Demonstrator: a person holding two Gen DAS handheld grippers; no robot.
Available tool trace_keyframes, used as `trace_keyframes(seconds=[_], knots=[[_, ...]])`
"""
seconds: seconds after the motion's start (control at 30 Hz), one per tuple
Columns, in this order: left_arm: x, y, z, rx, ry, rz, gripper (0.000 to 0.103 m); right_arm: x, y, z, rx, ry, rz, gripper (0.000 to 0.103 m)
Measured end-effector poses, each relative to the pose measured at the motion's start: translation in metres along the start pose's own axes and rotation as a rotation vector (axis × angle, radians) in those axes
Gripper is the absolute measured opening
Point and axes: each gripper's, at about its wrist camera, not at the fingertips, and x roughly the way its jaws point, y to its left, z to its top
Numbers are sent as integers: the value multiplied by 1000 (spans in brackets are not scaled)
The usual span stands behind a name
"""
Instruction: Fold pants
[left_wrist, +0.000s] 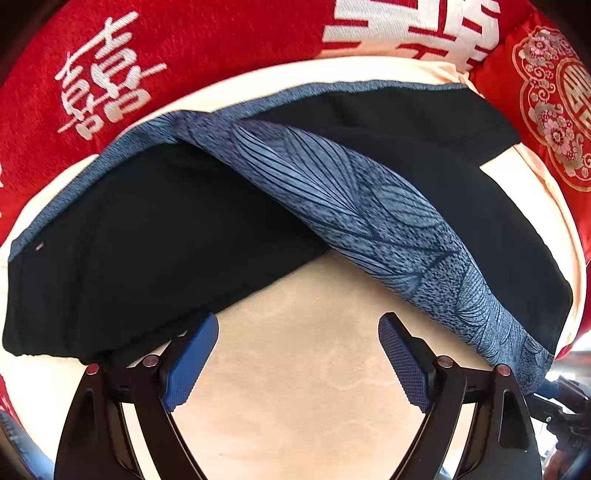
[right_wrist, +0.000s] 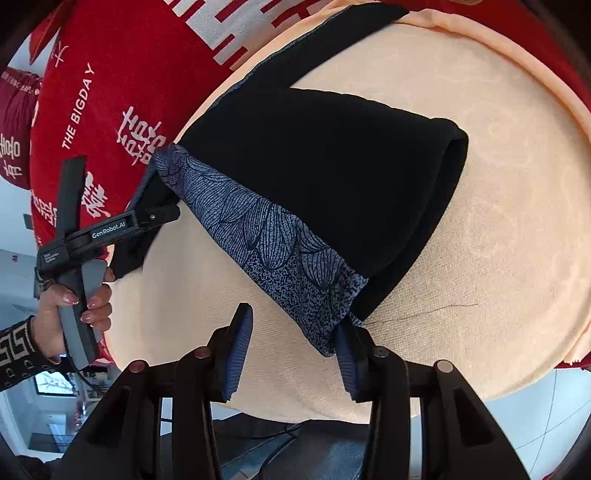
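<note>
The pants (left_wrist: 155, 236) are black with a blue leaf-patterned side panel (left_wrist: 369, 206) and lie folded on a peach sheet (left_wrist: 303, 362). In the left wrist view my left gripper (left_wrist: 298, 328) is open and empty, just in front of the black hem, its left finger touching the cloth edge. In the right wrist view the pants (right_wrist: 332, 166) taper toward me, the patterned panel (right_wrist: 266, 243) ending at my right finger. My right gripper (right_wrist: 293, 332) is open and holds nothing. The left gripper (right_wrist: 147, 218) shows at the pants' far corner.
Red pillows with white characters (left_wrist: 110, 74) line the far side of the sheet; another embroidered red cushion (left_wrist: 546, 110) sits at the right. In the right wrist view the sheet's near edge (right_wrist: 295, 410) drops to a grey floor. A loose thread (right_wrist: 424, 312) lies beside the pants.
</note>
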Motion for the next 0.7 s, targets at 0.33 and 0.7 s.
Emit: trace_keyframes(seconds=[0.33,0.7], knots=[[-36,-6,32,-65,-75,49,89,-69,41,111,-150,-71,73,3],[-32,54,80,-278,-149,199,89,-64,27,329,-185,-172,-84,7]])
